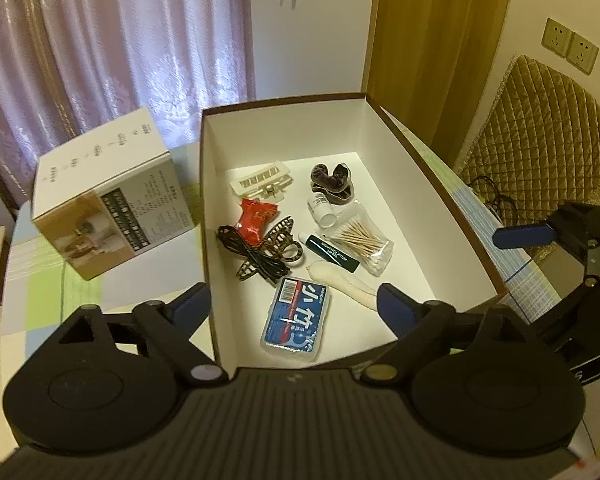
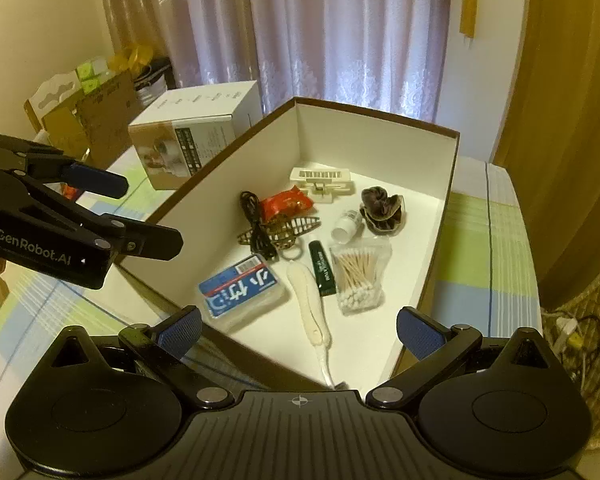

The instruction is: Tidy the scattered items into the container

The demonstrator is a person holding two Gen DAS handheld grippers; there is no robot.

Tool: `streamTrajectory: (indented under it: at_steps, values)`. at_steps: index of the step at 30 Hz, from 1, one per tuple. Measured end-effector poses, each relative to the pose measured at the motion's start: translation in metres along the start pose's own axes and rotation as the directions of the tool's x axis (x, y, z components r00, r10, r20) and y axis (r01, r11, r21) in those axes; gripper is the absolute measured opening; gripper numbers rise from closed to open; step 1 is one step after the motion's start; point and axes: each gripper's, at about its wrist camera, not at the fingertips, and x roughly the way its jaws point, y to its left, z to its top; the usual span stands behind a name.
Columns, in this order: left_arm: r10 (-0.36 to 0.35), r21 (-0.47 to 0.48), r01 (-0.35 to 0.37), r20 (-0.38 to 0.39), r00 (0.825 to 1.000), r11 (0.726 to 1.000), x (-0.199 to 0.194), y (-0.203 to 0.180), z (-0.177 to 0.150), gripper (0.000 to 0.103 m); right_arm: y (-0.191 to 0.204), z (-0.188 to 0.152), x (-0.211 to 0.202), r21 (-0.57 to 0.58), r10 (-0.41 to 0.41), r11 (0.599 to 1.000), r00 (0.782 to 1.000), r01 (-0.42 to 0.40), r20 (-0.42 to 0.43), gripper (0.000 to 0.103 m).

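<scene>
A brown box with a white inside (image 1: 280, 132) (image 2: 372, 140) stands open on the checked tablecloth. Inside lie a blue floss case (image 1: 296, 320) (image 2: 240, 288), a white cord (image 1: 344, 280) (image 2: 312, 304), a green lip balm (image 1: 332, 252), a bag of cotton swabs (image 2: 360, 276), a small white bottle (image 2: 346, 226), a dark scrunchie (image 2: 382, 210), a white hair clip (image 1: 260, 182), a red snack packet (image 1: 256, 218), a black cable (image 1: 252, 256) and a leopard hair claw (image 2: 292, 232). My left gripper (image 1: 294, 306) hangs open and empty over the box's near end. My right gripper (image 2: 298, 330) is open and empty above the near corner.
A white product carton (image 1: 104, 200) (image 2: 196, 140) stands just left of the box. Cardboard boxes (image 2: 88, 120) sit beyond the table's left side. A quilted chair back (image 1: 540, 136) and loose cables (image 2: 572, 340) are on the right. Curtains hang behind.
</scene>
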Motion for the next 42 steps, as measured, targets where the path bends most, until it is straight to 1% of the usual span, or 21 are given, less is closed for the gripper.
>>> streamTrajectory:
  at_steps: [9, 14, 19, 25, 33, 37, 42]
  values:
    - [0.033, -0.009, -0.033, 0.034, 0.999, 0.999, -0.039, -0.007, -0.013, 0.092, 0.02, -0.011, -0.029, 0.014, -0.056, 0.998, 0.998, 0.055, 0.032, 0.101]
    - [0.057, -0.008, -0.057, 0.052, 0.997, 0.998, -0.058, -0.015, -0.024, 0.093, 0.032, -0.02, -0.046, 0.001, -0.084, 0.996, 0.995, 0.084, 0.055, 0.101]
    - [0.084, -0.012, -0.083, 0.065, 0.994, 0.996, -0.076, -0.024, -0.035, 0.095, 0.039, -0.029, -0.059, 0.026, -0.08, 0.997, 0.995, 0.079, 0.06, 0.101]
    - [0.095, -0.031, -0.093, 0.067, 0.993, 0.995, -0.096, -0.033, -0.051, 0.096, 0.047, -0.042, -0.074, 0.048, -0.074, 0.996, 0.995, 0.071, 0.068, 0.101]
    - [0.139, -0.049, -0.135, 0.075, 0.987, 0.99, -0.118, -0.044, -0.071, 0.098, 0.058, -0.057, -0.093, 0.041, -0.066, 0.997, 0.995, 0.063, 0.074, 0.101]
    - [0.141, -0.053, -0.137, 0.074, 0.987, 0.989, -0.126, -0.049, -0.079, 0.098, 0.06, -0.064, -0.101, 0.051, -0.057, 0.997, 0.995, 0.053, 0.082, 0.101]
    - [0.146, -0.055, -0.143, 0.066, 0.987, 0.988, -0.13, -0.057, -0.088, 0.098, 0.064, -0.069, -0.108, 0.03, -0.064, 0.998, 0.994, 0.061, 0.087, 0.101]
